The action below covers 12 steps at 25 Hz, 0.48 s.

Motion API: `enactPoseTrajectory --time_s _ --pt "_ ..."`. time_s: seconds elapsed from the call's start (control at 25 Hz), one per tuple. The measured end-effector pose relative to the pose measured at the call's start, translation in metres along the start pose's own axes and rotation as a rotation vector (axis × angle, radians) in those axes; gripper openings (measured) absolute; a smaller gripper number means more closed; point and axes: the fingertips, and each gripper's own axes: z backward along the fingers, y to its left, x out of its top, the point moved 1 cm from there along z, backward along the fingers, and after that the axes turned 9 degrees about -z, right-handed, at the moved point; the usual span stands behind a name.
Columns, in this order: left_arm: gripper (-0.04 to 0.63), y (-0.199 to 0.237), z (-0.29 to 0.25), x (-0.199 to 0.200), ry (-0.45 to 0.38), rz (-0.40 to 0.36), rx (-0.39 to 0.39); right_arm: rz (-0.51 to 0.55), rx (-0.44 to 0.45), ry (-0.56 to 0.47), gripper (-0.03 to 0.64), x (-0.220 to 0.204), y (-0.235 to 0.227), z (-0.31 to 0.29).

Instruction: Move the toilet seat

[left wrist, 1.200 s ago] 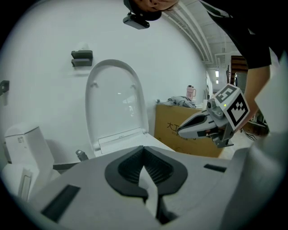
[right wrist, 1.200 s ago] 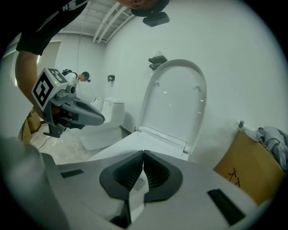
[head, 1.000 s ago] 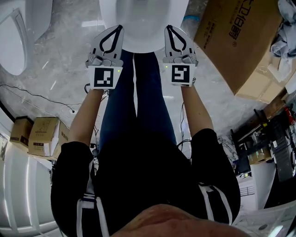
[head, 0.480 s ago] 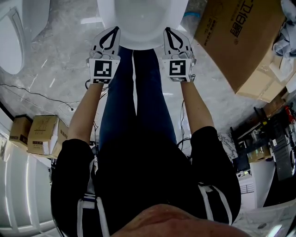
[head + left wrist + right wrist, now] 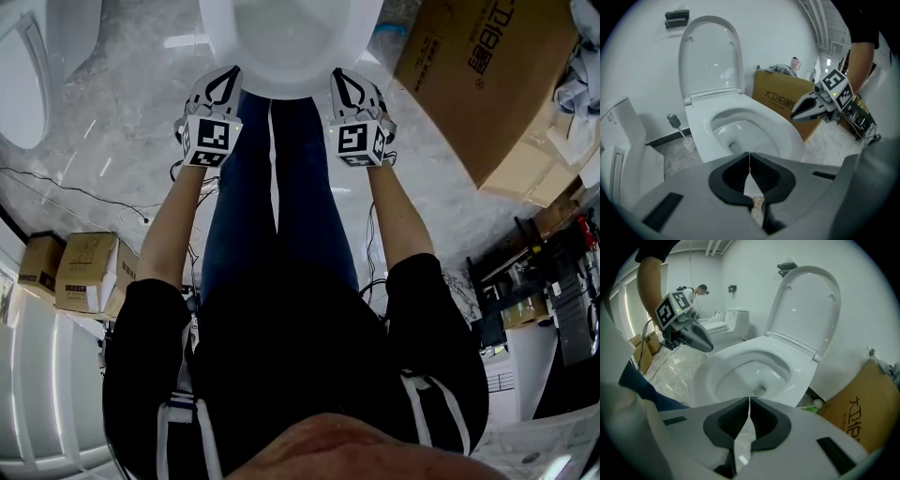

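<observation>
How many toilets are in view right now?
2 for sure: one toilet straight ahead of the person, and a second toilet at the head view's upper left. White fixtures far back in the right gripper view may be more.

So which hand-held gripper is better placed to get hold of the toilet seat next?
Neither clearly: the left hand-held gripper and the right hand-held gripper both sit shut at the front edge of the toilet seat, one each side.

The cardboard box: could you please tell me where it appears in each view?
Head view: the cardboard box sits at upper right.
Left gripper view: box right of centre, at mid-height.
Right gripper view: box in the lower right.
Shared landmark: the white toilet bowl beside it.
</observation>
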Motion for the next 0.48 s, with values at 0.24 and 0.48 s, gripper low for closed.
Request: enactPoseTrajectory --time_s 0.24,0.48 --pt "0.135 -0.02 -0.005 -0.024 0.081 -0.084 -0.097 0.082 0.09 0.085 0.14 -0.029 0.024 -0.002" --pt "0.245 -0.041 -0.009 -0.031 0.14 -0.449 -0.191 0.209 0.139 0.162 0.266 -0.046 0.038 -0.007"
